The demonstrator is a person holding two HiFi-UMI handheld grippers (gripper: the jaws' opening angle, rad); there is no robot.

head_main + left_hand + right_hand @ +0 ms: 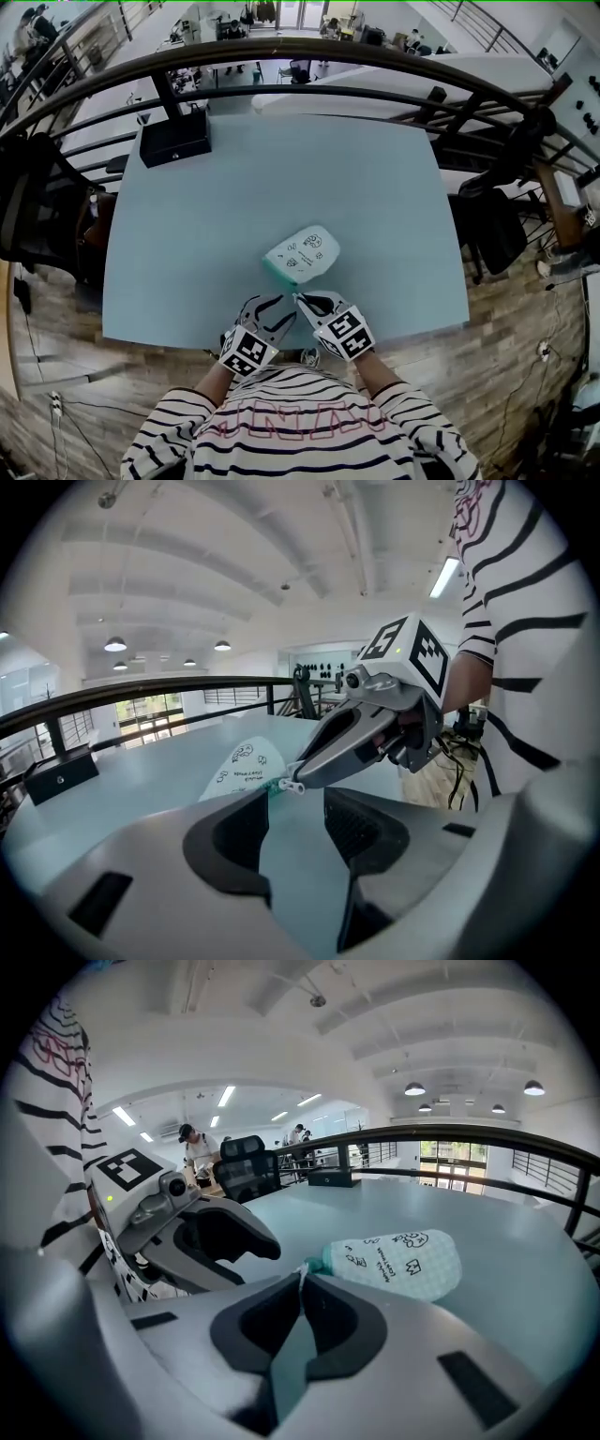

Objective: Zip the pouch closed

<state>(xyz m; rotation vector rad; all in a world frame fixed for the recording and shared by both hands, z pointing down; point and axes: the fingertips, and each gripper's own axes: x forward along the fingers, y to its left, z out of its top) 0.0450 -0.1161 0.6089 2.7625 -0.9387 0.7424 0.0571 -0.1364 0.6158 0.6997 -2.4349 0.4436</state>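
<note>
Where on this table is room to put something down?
Bare table lies between the black box in the far left corner and the pouch, and either side of the pouch. Crowded only at the near edge: the left gripper, and the right gripper pinching the zipper pull.

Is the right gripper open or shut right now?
Shut. The right gripper has its fingers pinched on the white zipper pull of the pouch.

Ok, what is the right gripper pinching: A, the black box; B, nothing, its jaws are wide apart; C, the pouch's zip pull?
C: the right gripper has its jaws together on the small white zip pull at the end of the pouch.
</note>
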